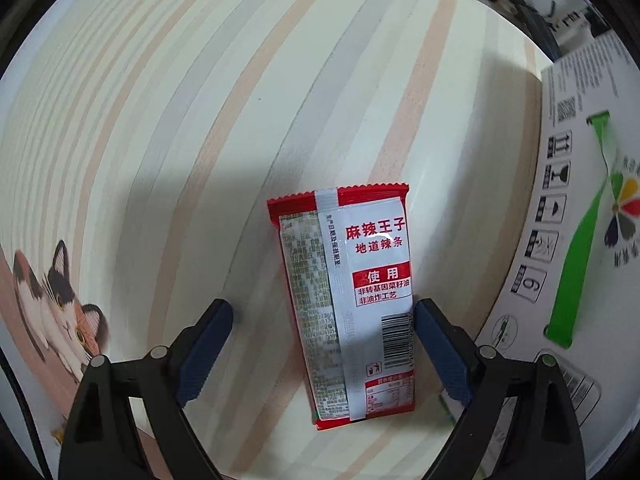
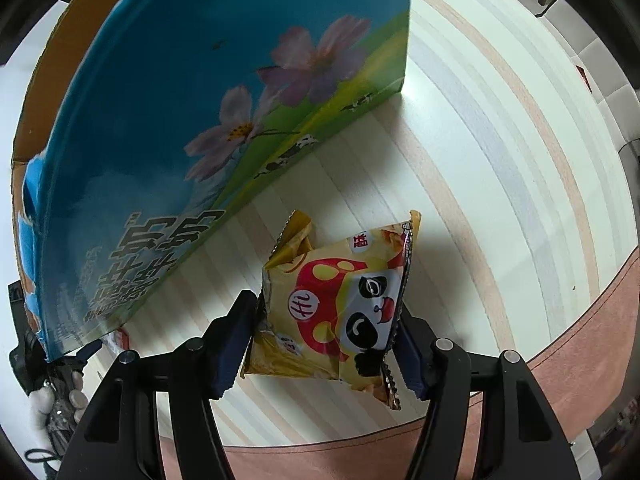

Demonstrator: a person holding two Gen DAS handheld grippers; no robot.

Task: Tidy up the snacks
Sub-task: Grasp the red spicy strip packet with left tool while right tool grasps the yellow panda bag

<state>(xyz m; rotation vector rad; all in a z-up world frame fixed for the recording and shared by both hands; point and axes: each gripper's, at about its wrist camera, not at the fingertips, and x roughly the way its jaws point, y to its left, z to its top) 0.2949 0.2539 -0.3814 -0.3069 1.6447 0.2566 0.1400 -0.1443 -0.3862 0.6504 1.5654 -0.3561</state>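
Note:
In the left wrist view a red and white spicy-strip snack packet (image 1: 352, 300) lies flat on the striped tablecloth (image 1: 200, 140). My left gripper (image 1: 324, 328) is open around it; the right finger touches the packet's edge and the left finger stands apart from it. In the right wrist view my right gripper (image 2: 326, 328) is shut on a yellow panda snack bag (image 2: 340, 304), both blue pads pressing its sides, just above the tablecloth. A blue flower-printed cardboard box (image 2: 200, 100) stands just left of the bag.
A white carton (image 1: 580, 220) with a green ribbon print stands to the right of the red packet. A cat picture (image 1: 56, 300) marks the cloth's left border. The table's front edge with a pink border (image 2: 560, 340) runs below the right gripper.

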